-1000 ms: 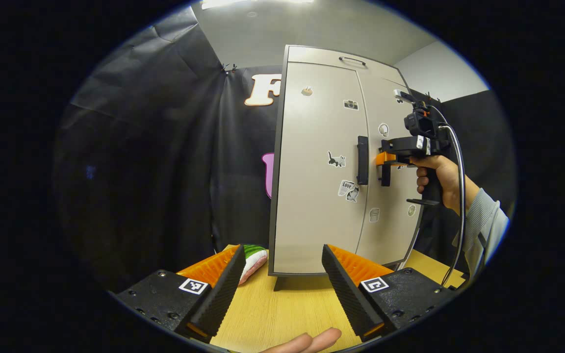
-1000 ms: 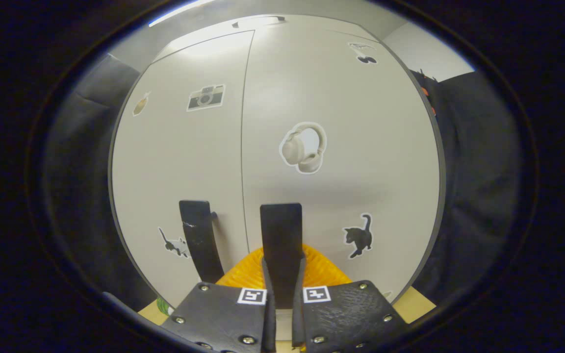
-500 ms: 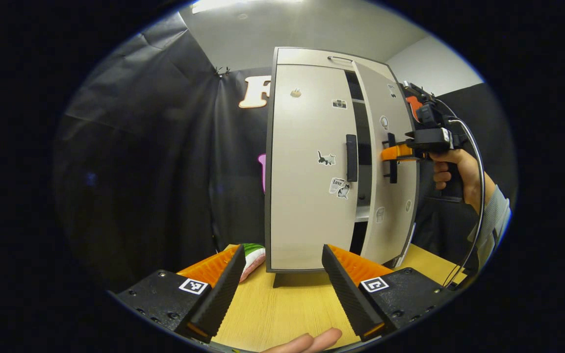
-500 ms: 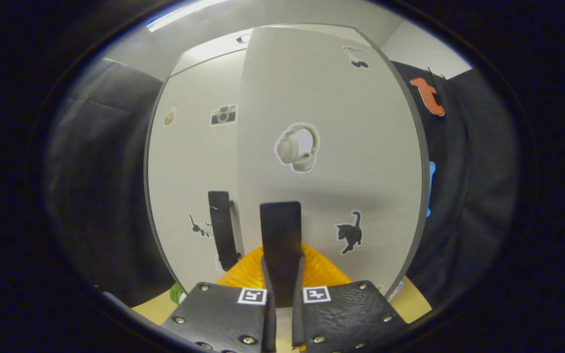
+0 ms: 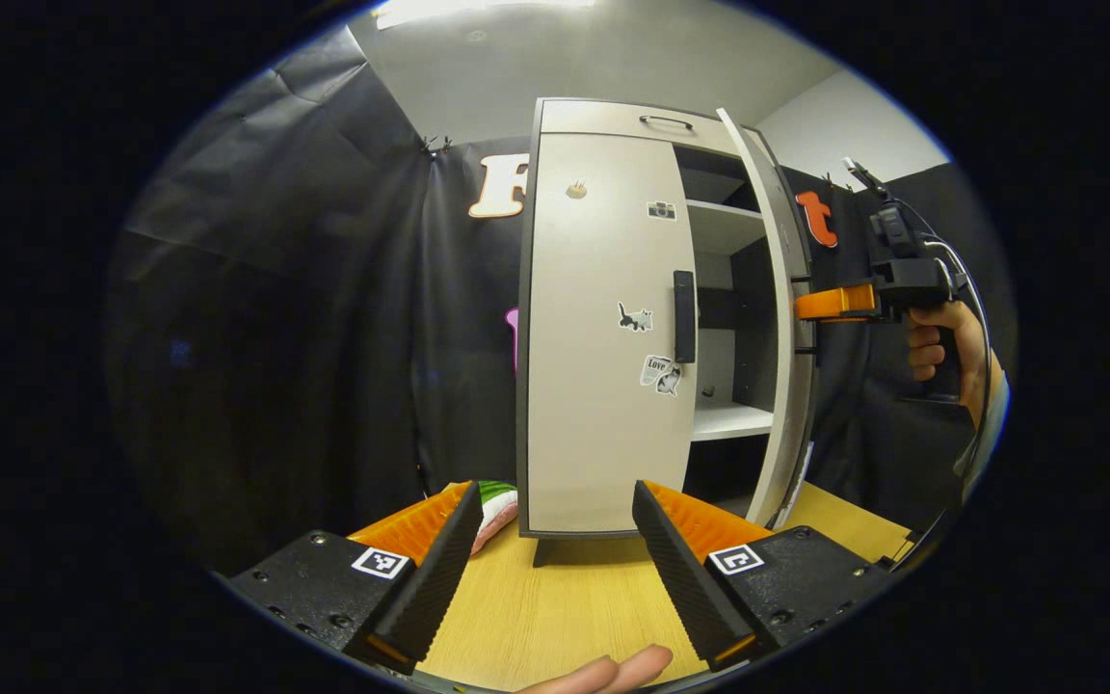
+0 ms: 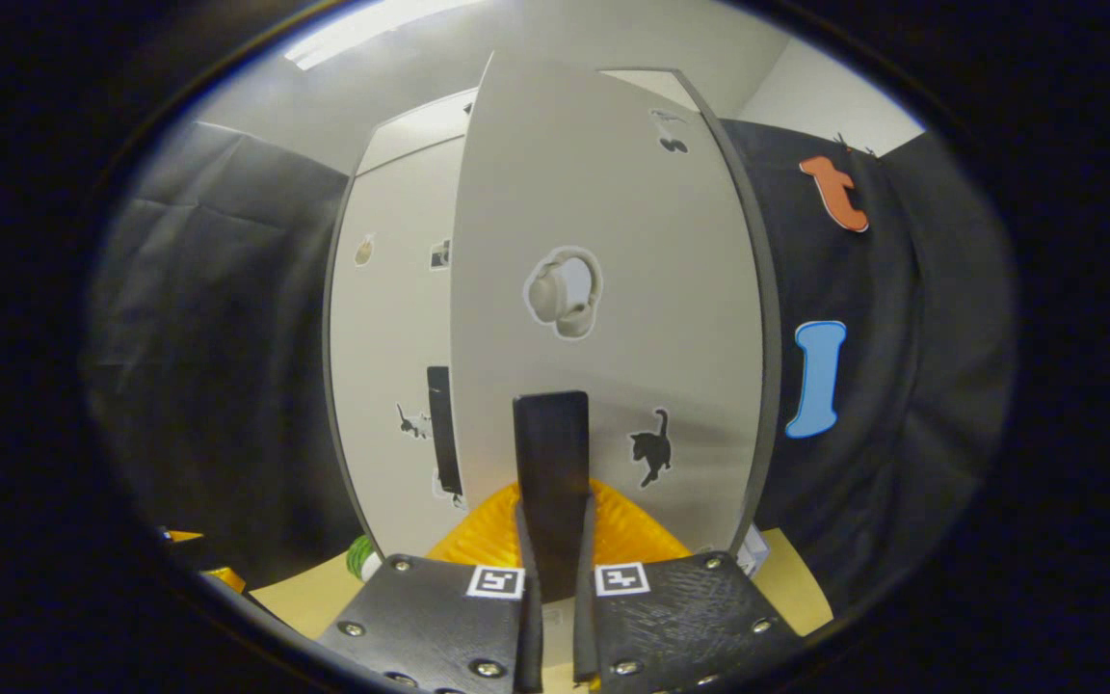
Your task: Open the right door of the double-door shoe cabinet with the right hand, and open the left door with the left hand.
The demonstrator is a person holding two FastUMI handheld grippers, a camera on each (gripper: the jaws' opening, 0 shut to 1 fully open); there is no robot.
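Note:
The pale double-door shoe cabinet [image 5: 603, 337] stands on a wooden table. Its left door [image 5: 594, 386] is closed, with the dark vertical handle [image 5: 683, 316] untouched. The right door [image 5: 786, 318] is swung wide open and shows almost edge-on in the left gripper view. My right gripper [image 5: 820, 304], held by a hand [image 5: 940, 347], grips that door's handle. In the right gripper view the right gripper [image 6: 552, 520] is shut on the dark handle [image 6: 551, 453] of the right door [image 6: 613, 318]. My left gripper [image 5: 553, 488] hangs open low in front of the left door, apart from it.
Inside the cabinet, white shelves [image 5: 724, 419] are exposed. A green, white and pink object [image 5: 499, 506] lies on the table [image 5: 555, 617] by the cabinet's left foot. Black cloth walls stand behind and beside the cabinet. A fingertip [image 5: 603, 670] shows at the lower edge.
The right door went from closed to wide open, pulled by the right gripper on its handle. The left gripper stayed open and in place.

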